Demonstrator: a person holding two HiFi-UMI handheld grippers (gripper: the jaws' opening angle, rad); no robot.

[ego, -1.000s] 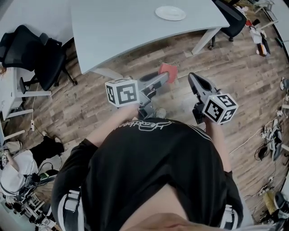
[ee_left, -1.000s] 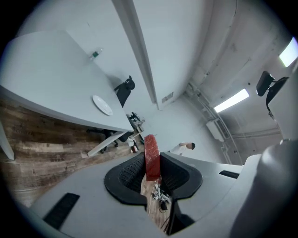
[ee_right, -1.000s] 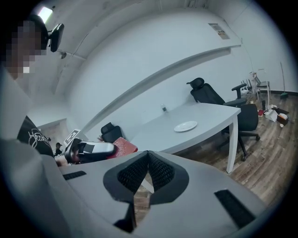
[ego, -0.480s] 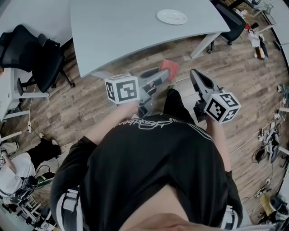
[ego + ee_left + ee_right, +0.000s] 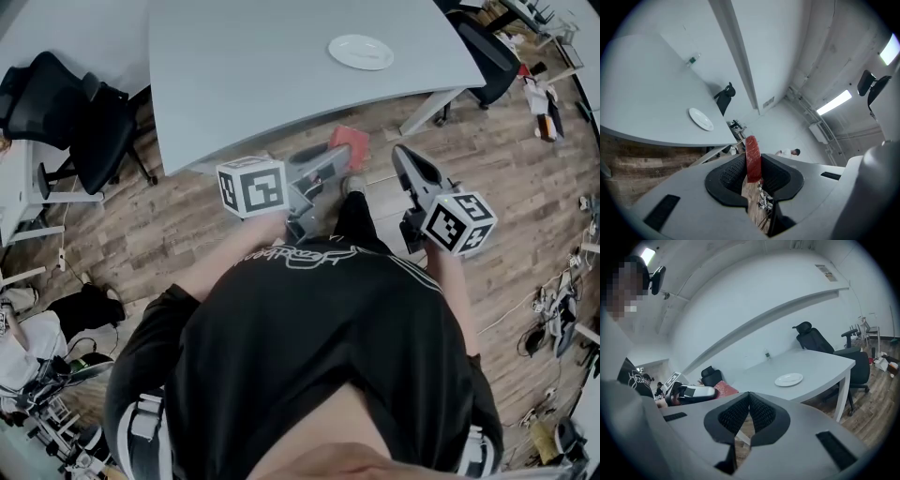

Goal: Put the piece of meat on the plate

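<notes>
- Red meat (image 5: 753, 158), a flat slab, stands on edge between the fingers of the left gripper (image 5: 341, 157), which pinch it from both sides.
- White plate (image 5: 361, 52) sits on the grey counter (image 5: 244, 75), at 12 o'clock from the meat and well apart from it.
- Held out over the wooden floor (image 5: 525, 178), the meat is just beside the counter's near edge.
- Right gripper (image 5: 403, 157) is held at 3 o'clock of the left one, its fingers pressed together and gripping nothing.
- Black office chair (image 5: 89, 122) stands at 9 o'clock of the counter.
</notes>
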